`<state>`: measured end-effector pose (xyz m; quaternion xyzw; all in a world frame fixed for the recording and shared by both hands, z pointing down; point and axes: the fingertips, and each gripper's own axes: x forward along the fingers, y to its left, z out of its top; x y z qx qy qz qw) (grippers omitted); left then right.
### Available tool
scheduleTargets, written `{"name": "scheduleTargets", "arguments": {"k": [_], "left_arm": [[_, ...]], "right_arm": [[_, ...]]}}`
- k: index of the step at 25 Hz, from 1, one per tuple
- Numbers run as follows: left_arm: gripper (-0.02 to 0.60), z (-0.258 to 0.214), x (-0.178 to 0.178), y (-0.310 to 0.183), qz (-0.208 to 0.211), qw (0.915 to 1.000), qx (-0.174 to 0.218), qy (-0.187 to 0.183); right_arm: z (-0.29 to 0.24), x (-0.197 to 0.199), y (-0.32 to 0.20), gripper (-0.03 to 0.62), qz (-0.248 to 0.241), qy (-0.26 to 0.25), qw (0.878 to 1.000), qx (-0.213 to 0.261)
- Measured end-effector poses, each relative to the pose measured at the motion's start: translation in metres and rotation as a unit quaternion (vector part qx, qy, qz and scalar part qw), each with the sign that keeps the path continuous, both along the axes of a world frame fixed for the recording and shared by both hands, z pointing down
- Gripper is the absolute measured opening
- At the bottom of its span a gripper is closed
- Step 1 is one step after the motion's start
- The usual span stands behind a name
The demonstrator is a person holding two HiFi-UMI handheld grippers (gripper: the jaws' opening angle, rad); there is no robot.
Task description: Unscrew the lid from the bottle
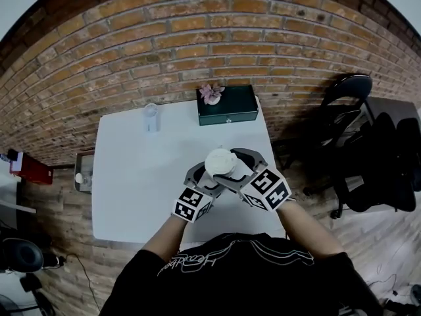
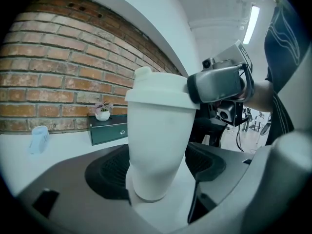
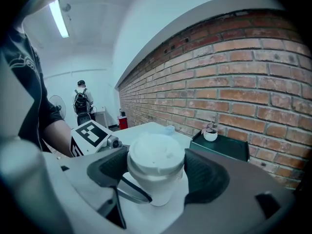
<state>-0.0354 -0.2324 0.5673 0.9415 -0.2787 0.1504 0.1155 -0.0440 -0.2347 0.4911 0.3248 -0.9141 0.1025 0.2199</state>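
A white table stood against a brick wall. At its far edge, from left to right, were a small clear cup and a dark green box carrying a potted plant. A black office chair stood off to the right.

The white bottle stood upright above the table's near right part. I could not tell whether its base rested on the surface.

Left side: the left gripper approached from the left and low. Its two dark pads were closed on the lower body of the bottle, one on each side. My left forearm reached forward and slightly rightward from the torso, with the marker cube facing up.

Right side: the right gripper sat higher and tilted downward. The lid lay squarely between its jaws, and both pads rested against the lid's rim in a grip. My right forearm angled in from the right, so the two grippers converged on the bottle with their cubes just beside each other. The lid was still seated on the bottle.
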Motion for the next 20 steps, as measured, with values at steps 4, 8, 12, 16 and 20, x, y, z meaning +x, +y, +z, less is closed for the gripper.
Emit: {"name": "scheduleTargets", "arguments": {"k": [4,8,12,16,20], "left_arm": [[0.377,-0.0004,-0.0006,-0.0002,0.0,1.0,-0.001,-0.004],[0.377,0.0001,-0.0011,-0.0003,-0.002,1.0,-0.004,-0.008],[0.377,-0.0003,-0.0018,0.0,-0.003,0.9999,-0.006,-0.009],[0.377,-0.0004,-0.0026,0.0011,-0.005,0.9999,-0.008,-0.011],[0.377,-0.0006,-0.0031,0.0009,-0.009,0.9999,-0.009,-0.011]], "right_arm": [[0.0001,-0.001,0.0001,0.359,-0.061,0.003,0.998,-0.003],[0.0014,-0.0021,0.0003,0.359,-0.134,0.016,0.991,-0.015],[0.0019,-0.0038,0.0007,0.359,-0.206,0.035,0.978,-0.024],[0.0024,-0.0056,0.0024,0.36,-0.27,0.052,0.961,-0.025],[0.0041,-0.0067,0.0033,0.36,-0.338,0.075,0.938,-0.016]]}}
